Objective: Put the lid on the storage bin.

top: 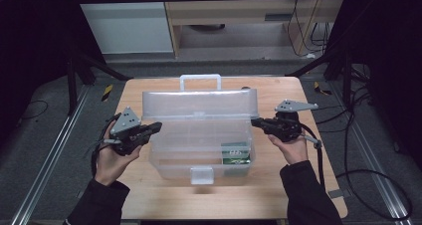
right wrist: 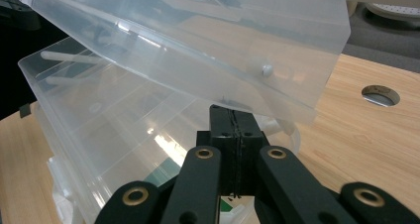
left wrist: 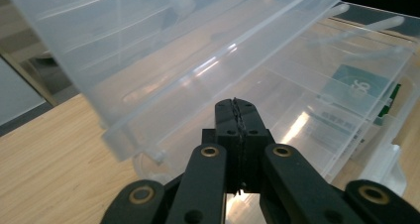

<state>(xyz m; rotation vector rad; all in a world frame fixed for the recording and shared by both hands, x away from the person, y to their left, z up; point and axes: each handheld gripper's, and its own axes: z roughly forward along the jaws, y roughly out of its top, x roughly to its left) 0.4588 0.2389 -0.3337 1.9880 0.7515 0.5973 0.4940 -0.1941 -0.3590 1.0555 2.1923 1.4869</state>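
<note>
High view: raised lid [top: 199, 103] lies lengthwise between both empty, fully closed grippers, left gripper [top: 155, 127] and right gripper [top: 256, 121], at the box's [top: 199, 161] ends.

box [top: 199, 135] on table [top: 278, 195], packet [top: 235, 153] inside

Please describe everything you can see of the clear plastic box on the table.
The clear plastic storage box sits in the middle of the light wooden table. Its hinged lid stands raised, with a carry handle at its top edge, and a clasp hangs at the front wall. Inside, at the right front, lies a green and white packet. The shut left gripper and shut right gripper sit at the lid's two ends; contact cannot be told.
</note>
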